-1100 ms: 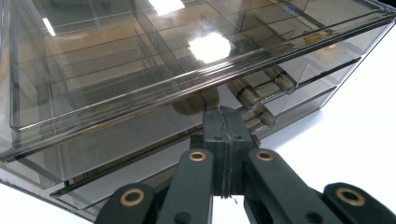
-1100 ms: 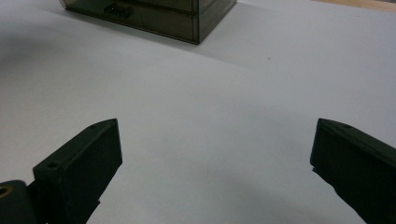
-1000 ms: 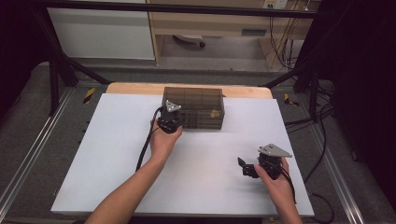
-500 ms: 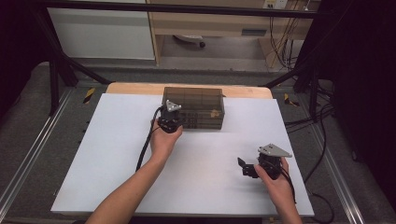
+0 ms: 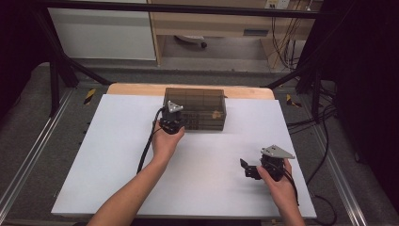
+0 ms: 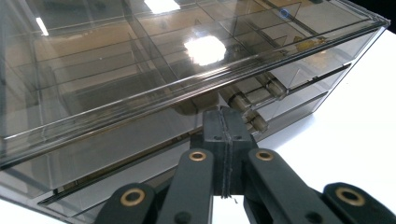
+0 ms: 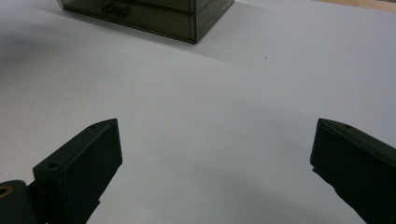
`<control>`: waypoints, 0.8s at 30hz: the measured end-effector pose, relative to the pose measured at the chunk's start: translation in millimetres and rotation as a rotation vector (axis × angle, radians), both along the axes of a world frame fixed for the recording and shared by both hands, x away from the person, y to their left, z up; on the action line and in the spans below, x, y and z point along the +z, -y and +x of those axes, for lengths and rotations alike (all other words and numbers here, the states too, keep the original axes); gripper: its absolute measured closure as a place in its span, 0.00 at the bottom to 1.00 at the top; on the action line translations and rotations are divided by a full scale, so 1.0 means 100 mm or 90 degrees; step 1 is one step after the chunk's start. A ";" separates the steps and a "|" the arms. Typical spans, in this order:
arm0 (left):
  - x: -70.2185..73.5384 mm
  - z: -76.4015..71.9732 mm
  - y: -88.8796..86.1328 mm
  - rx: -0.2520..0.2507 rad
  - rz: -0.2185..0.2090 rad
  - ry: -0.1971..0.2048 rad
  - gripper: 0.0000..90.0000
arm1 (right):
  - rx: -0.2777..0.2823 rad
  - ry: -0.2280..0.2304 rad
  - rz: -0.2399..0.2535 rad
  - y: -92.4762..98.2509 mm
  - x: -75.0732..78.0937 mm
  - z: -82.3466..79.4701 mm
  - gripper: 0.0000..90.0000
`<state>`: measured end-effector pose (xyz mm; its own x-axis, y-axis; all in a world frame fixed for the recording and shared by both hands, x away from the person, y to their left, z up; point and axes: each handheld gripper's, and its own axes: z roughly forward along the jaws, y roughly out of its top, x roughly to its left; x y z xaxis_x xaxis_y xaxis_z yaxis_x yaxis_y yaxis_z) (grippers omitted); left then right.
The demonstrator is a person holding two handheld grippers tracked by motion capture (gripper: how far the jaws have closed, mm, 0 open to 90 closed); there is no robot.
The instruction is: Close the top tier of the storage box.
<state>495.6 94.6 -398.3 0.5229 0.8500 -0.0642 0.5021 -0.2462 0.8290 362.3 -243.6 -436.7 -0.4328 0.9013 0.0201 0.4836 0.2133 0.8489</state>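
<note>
A smoked-plastic drawer box (image 5: 194,109) sat toward the far edge of the white desk (image 5: 113,155), against the strip of bare wood behind it. The left tongs (image 6: 223,135) were clenched at the front of the box, near its left end, the two black tips pressed together just under the lip of the top tier, where a small recess or pull seemed to sit; whether a handle was pinched between them could not be told. Small cylinder-shaped parts (image 6: 254,119) lay in a lower drawer just right of the tips. From above, the left hand (image 5: 165,140) rested in front of the box, its cable trailing back toward the person. The right tongs (image 5: 248,168) lay released, jaws wide apart, well in front of the box and off toward its right, over bare desk.

If a drawer was being drawn, it looked best done by a straight, level pull away from the box. The light box could slide along with it, so the idle right tongs might brace its far end.
</note>
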 end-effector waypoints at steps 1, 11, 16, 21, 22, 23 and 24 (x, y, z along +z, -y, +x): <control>0.01 -0.01 -0.01 0.002 -0.003 -0.004 1.00 | 0.000 0.000 -0.001 0.00 0.00 0.00 0.03; 0.15 -0.09 -0.09 -0.002 -0.011 0.006 1.00 | 0.005 -0.002 -0.003 -0.03 -0.01 0.00 0.03; 0.22 -0.09 -0.11 -0.001 -0.032 0.013 1.00 | 0.003 -0.003 -0.003 -0.03 -0.01 0.00 0.03; 0.29 -0.09 -0.12 -0.008 -0.038 0.023 1.00 | 0.005 -0.005 -0.004 -0.03 -0.01 0.01 0.03; 0.30 -0.09 -0.12 -0.009 -0.038 0.024 1.00 | 0.004 -0.005 -0.004 -0.03 -0.01 0.01 0.03; 0.31 -0.09 -0.13 -0.008 -0.037 0.026 1.00 | 0.004 -0.005 -0.004 -0.03 -0.01 0.01 0.03; 0.32 -0.09 -0.13 -0.007 -0.040 0.027 1.00 | 0.005 -0.005 -0.004 -0.04 -0.01 0.01 0.03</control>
